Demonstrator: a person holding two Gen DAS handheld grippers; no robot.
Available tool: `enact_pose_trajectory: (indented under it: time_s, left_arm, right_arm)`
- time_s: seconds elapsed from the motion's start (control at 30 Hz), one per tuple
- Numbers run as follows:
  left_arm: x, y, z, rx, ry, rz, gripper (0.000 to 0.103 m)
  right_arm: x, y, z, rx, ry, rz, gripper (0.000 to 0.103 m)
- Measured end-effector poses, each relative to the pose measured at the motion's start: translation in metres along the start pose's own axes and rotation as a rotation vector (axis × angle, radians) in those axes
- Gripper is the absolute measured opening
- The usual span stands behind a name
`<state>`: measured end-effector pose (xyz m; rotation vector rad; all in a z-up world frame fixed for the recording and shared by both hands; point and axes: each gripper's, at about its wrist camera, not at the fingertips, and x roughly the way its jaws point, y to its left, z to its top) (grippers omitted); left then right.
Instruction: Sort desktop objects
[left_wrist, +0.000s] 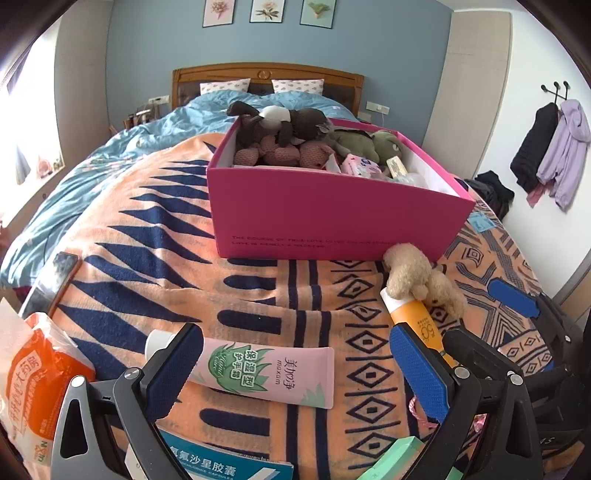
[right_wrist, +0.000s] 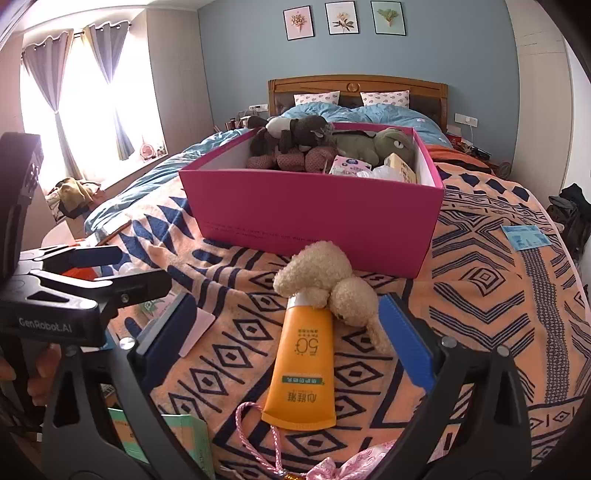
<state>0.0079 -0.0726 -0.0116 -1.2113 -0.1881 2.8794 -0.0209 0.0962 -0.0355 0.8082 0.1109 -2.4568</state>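
Observation:
A pink storage box (left_wrist: 332, 218) (right_wrist: 314, 218) stands on the patterned blanket, filled with plush toys and small packets. My left gripper (left_wrist: 295, 362) is open over a pink hand-cream tube (left_wrist: 266, 373) lying flat. My right gripper (right_wrist: 291, 332) is open around an orange sunscreen tube (right_wrist: 306, 365), which also shows in the left wrist view (left_wrist: 417, 321). A beige plush toy (right_wrist: 328, 284) (left_wrist: 421, 277) lies on the tube's cap end, just in front of the box.
An orange-and-white pharmacy bag (left_wrist: 37, 380), a phone (left_wrist: 51, 284), a teal medicine box (left_wrist: 221, 465) and a green box (left_wrist: 399, 458) lie near the left gripper. A pink tasselled pouch (right_wrist: 332, 465) lies near the right one. A blue packet (right_wrist: 524, 236) lies right of the box.

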Motion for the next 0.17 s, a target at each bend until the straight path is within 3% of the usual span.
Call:
enact_pose_trajectory:
  time_s: [0.17]
  left_arm:
    - [-0.0012,-0.0006,0.0002,-0.009,-0.010,-0.002,0.103]
  right_arm:
    - [-0.0027,-0.0027,-0.0022,0.015,-0.009,-0.003,0.100]
